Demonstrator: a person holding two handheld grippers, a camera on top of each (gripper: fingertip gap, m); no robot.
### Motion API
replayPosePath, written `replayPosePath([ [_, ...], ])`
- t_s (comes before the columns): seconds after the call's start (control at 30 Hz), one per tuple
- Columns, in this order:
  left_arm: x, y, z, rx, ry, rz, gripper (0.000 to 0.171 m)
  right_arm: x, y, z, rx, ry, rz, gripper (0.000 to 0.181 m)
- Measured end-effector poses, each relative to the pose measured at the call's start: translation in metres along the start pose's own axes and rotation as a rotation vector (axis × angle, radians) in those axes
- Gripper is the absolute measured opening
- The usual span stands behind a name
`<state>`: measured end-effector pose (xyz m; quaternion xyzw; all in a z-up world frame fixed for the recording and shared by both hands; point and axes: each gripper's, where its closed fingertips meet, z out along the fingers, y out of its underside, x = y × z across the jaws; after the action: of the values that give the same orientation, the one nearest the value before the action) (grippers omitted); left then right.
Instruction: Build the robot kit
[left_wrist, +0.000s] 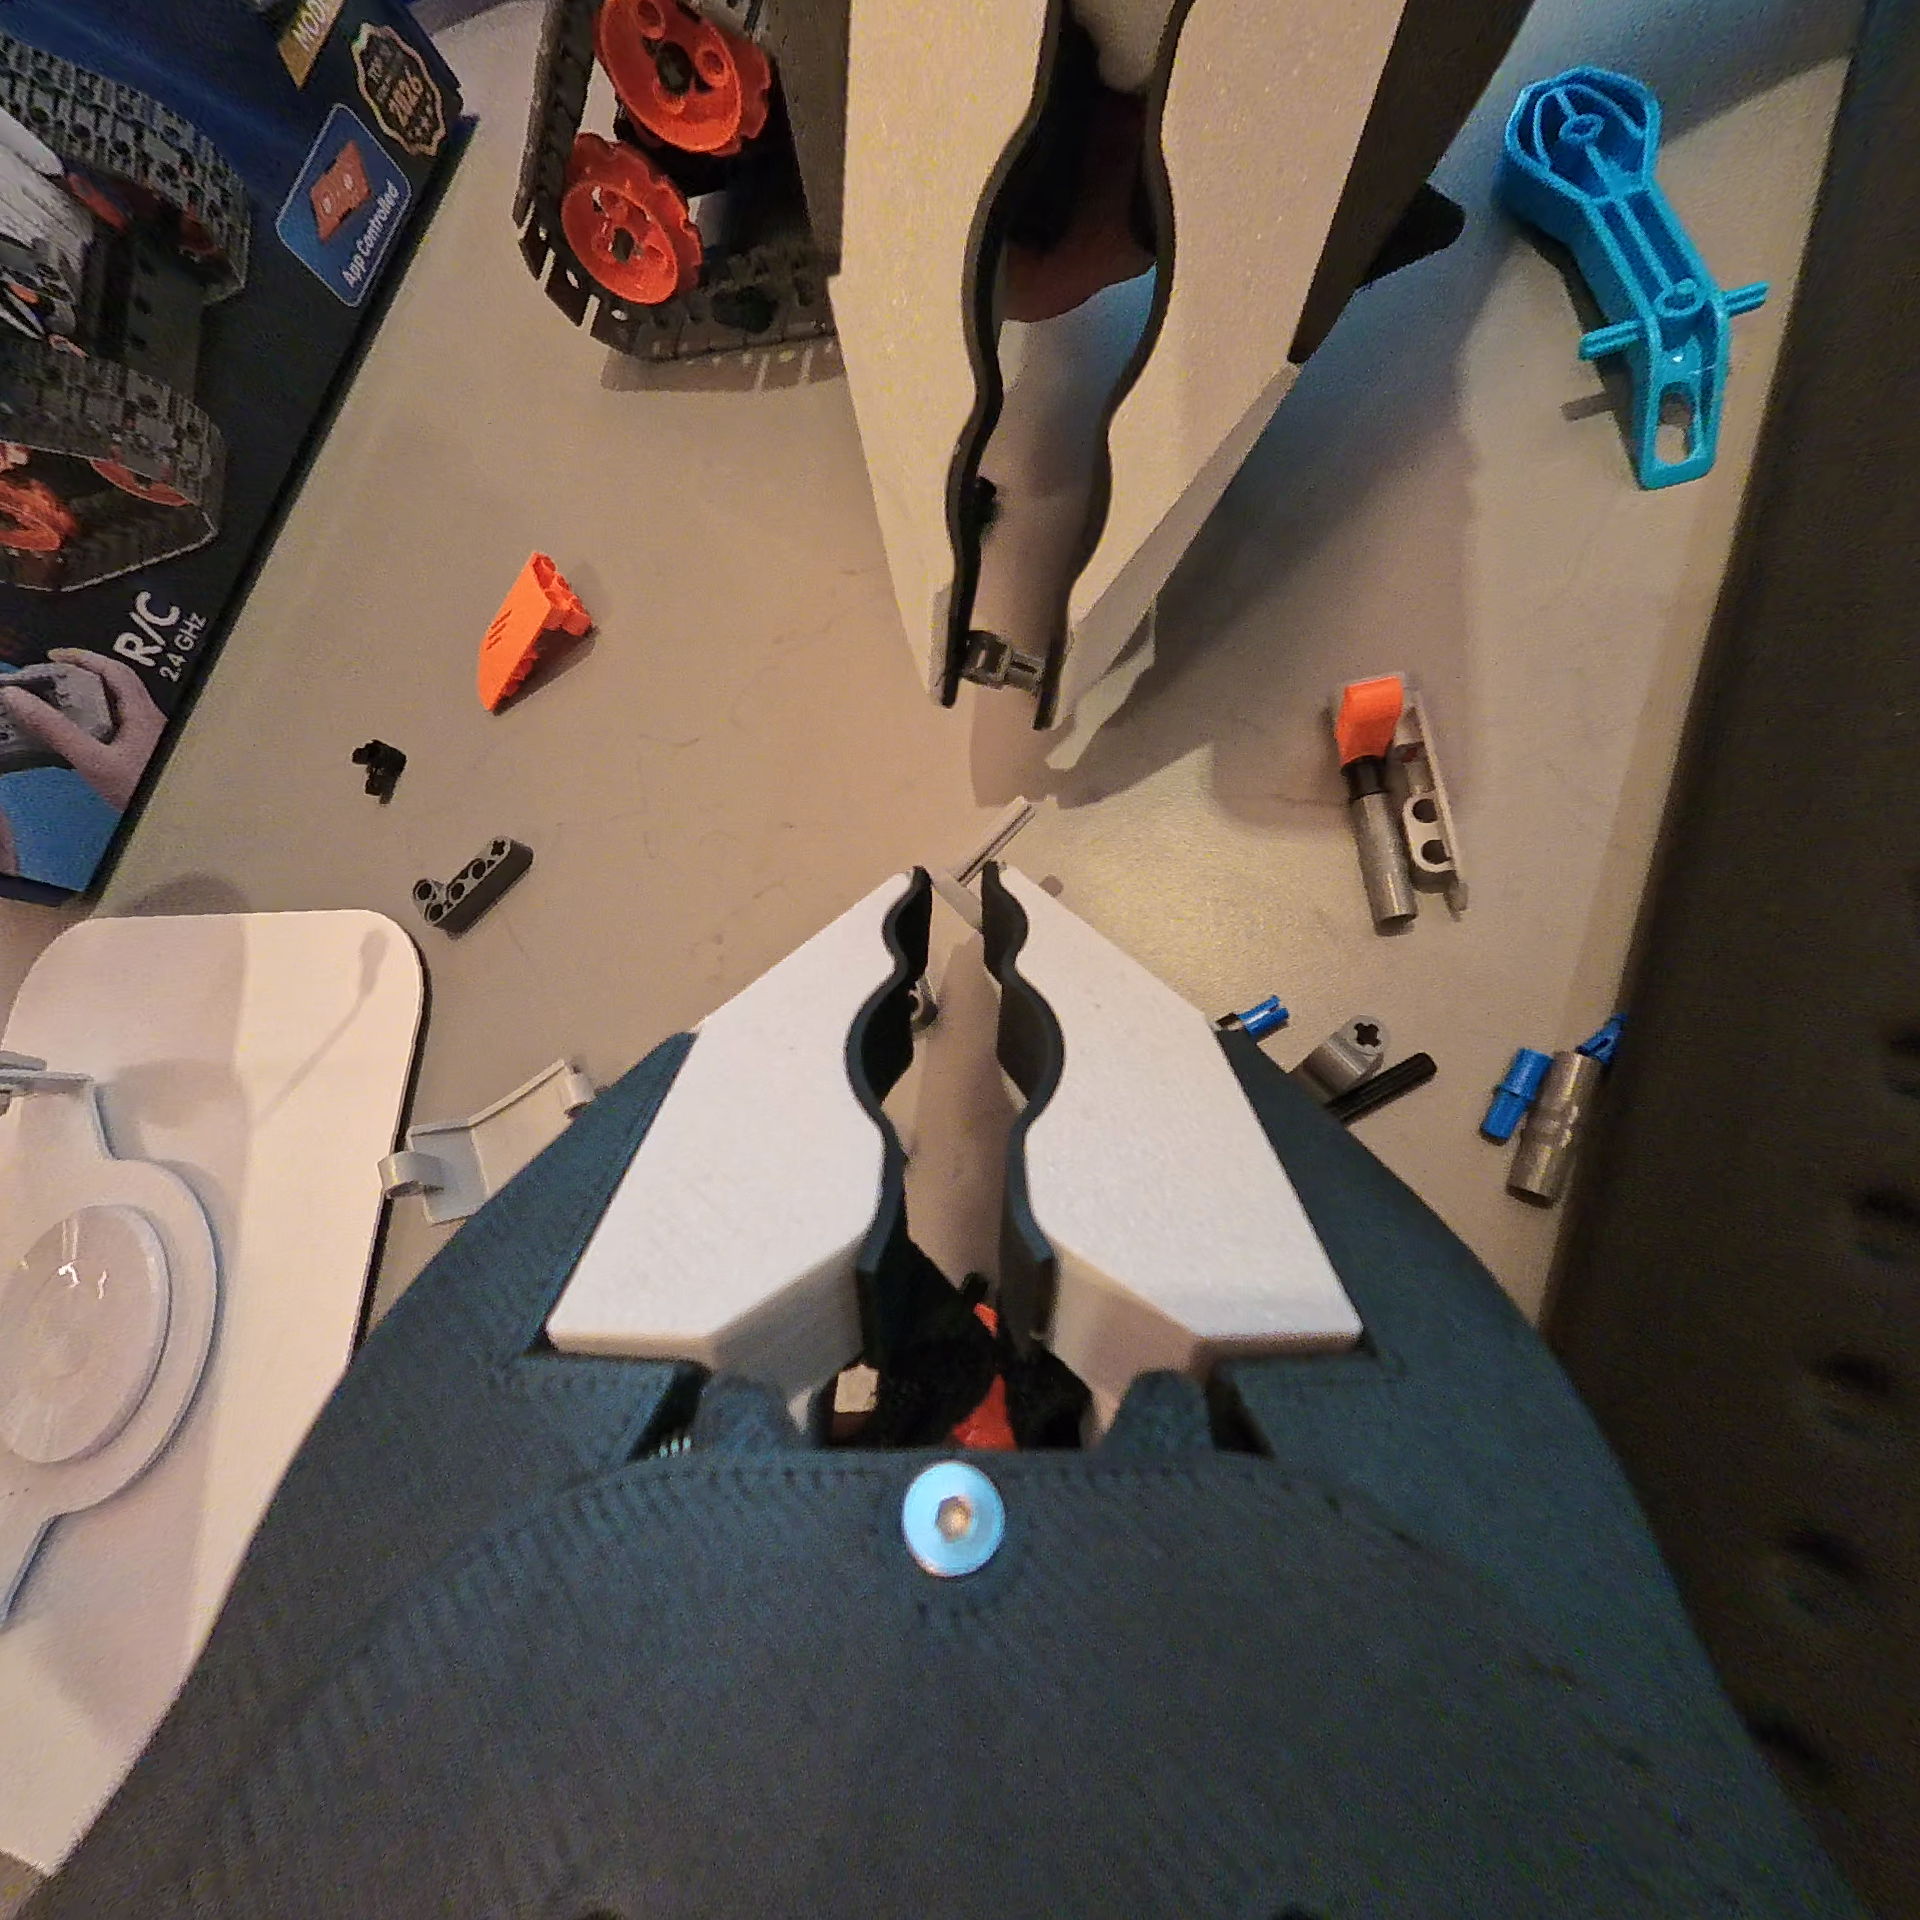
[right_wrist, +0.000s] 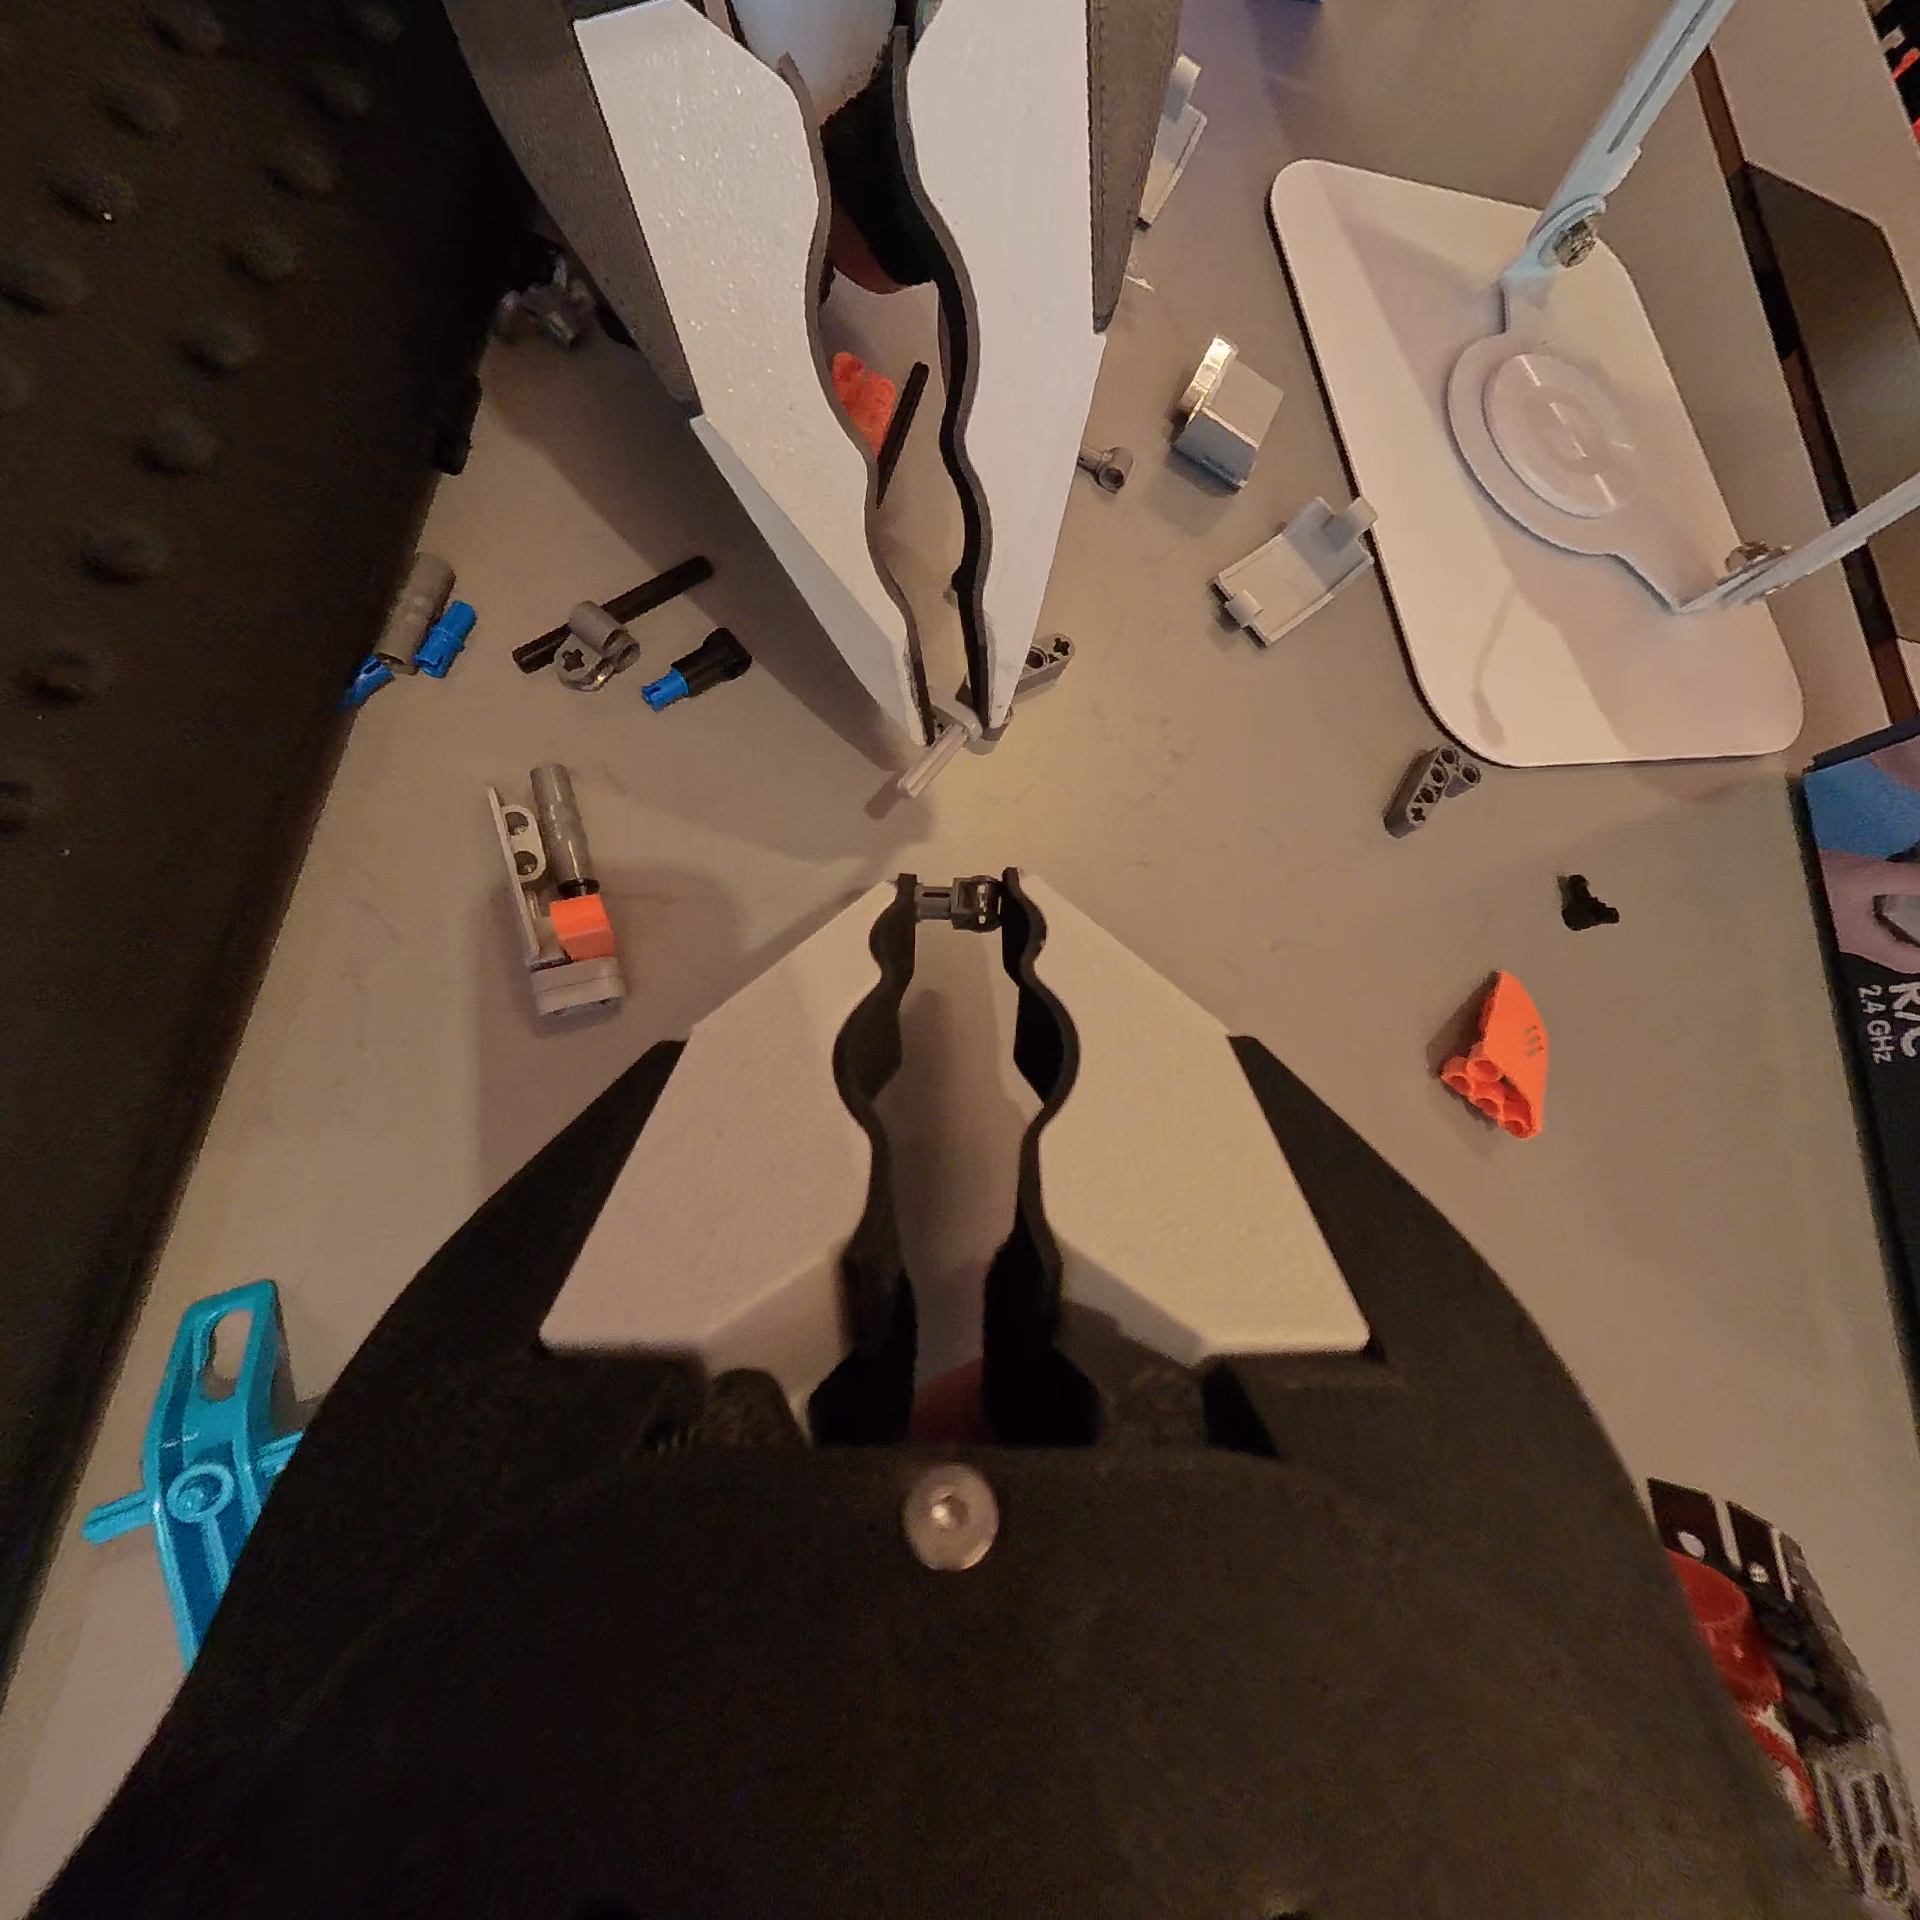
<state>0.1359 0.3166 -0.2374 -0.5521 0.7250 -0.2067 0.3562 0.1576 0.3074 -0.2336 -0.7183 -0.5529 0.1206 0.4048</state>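
My left gripper (left_wrist: 956, 883) is shut on a thin light grey axle (left_wrist: 992, 836) that sticks out past its tips. In the right wrist view the same gripper (right_wrist: 961, 727) comes in from the top with the axle (right_wrist: 928, 771) at its tips. My right gripper (right_wrist: 954, 891) is shut on a small dark grey connector pin (right_wrist: 954, 900) held crosswise between its tips. In the left wrist view the right gripper (left_wrist: 1000, 675) comes from the top with the pin (left_wrist: 1000, 662). The two sets of tips face each other a short way apart above the table.
Loose building parts lie about: an orange wedge (left_wrist: 532, 629), a grey-orange assembly (left_wrist: 1392, 800), a blue tool (left_wrist: 1621, 260), a tracked chassis with orange wheels (left_wrist: 665, 187), a dark bent beam (left_wrist: 473, 881), blue pins (left_wrist: 1517, 1091). A white stand base (left_wrist: 208, 1091) and a product box (left_wrist: 125, 416) sit left. Only a small space, under 4 cm, lies between the two pairs of fingers.
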Motion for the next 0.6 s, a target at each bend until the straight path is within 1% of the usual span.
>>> replayPosePath([
  [0.23,0.005,0.005,0.004,-0.032,0.019,0.008,0.009,-0.013,0.016,0.009,-0.087,-0.084,0.071,0.014],
  [0.3,0.005,0.006,0.004,-0.038,0.022,0.010,0.009,-0.015,0.014,0.010,-0.084,-0.098,0.108,0.014],
  [0.37,0.005,0.007,0.004,-0.041,0.023,0.011,0.009,-0.019,0.014,0.008,-0.095,-0.127,0.146,0.022],
  [0.47,0.006,0.007,0.004,-0.044,0.027,0.011,0.009,-0.026,0.018,0.005,-0.119,-0.174,0.193,0.025],
  [0.53,0.006,0.006,0.004,-0.044,0.029,0.014,0.009,-0.028,0.018,0.003,-0.126,-0.187,0.196,0.027],
  [0.6,0.007,0.006,0.004,-0.045,0.031,0.016,0.009,-0.025,0.020,-0.001,-0.135,-0.168,0.169,0.025],
])
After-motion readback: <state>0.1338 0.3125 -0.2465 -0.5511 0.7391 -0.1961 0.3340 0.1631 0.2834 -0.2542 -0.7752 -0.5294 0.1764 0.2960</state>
